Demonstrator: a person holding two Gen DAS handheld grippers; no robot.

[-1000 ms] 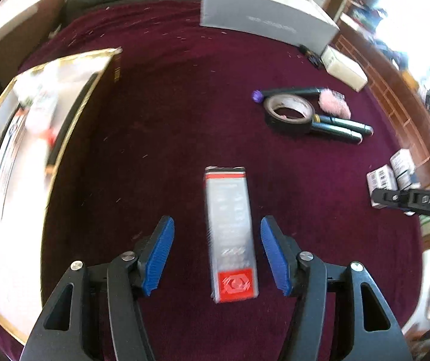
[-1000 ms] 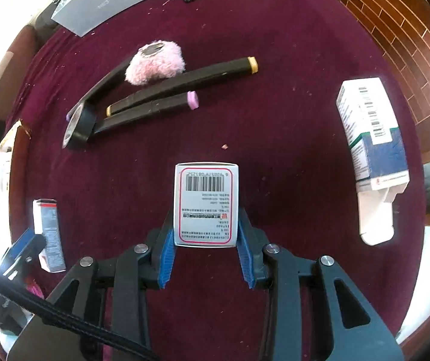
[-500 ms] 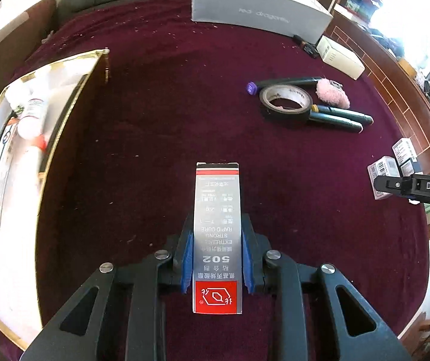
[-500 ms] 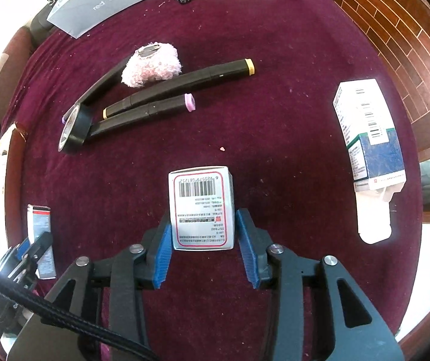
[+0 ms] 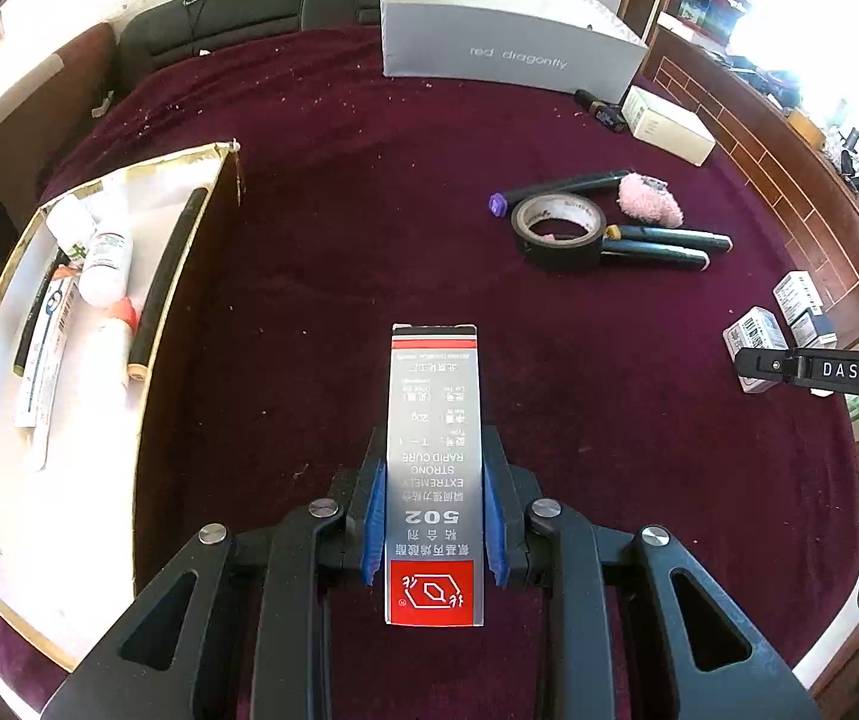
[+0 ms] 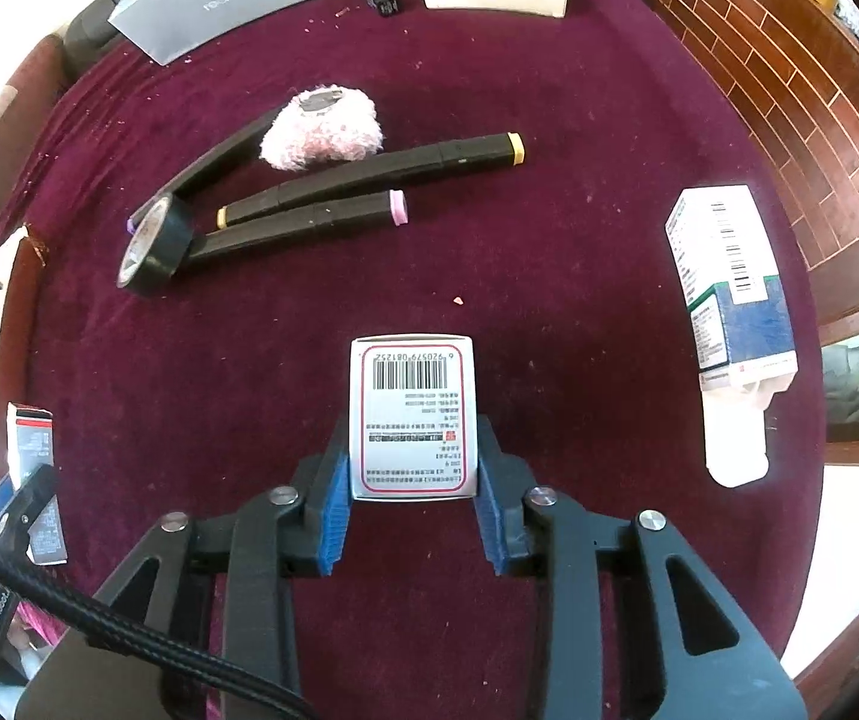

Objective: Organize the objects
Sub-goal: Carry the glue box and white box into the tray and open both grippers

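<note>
My left gripper (image 5: 433, 468) is shut on a grey and red glue box (image 5: 434, 456) marked 502, held above the maroon cloth. The same box shows at the left edge of the right wrist view (image 6: 36, 456). My right gripper (image 6: 411, 468) is shut on a white barcode box (image 6: 411, 414) with a red border; it also shows in the left wrist view (image 5: 753, 336). A gold-rimmed white tray (image 5: 147, 324) at the left holds a white bottle (image 5: 106, 258), tubes and a black marker (image 5: 165, 282).
Black tape roll (image 5: 558, 228), three black markers (image 6: 369, 180) and a pink fluffy item (image 6: 321, 129) lie mid-table. A grey "red dragonfly" box (image 5: 507, 42) and a white carton (image 5: 666, 123) stand at the back. A blue and white box (image 6: 729, 312) lies at right.
My left gripper closed on the glue box and lifted it, tilting the view up. My right gripper kept hold of the barcode box and drew back slightly.
</note>
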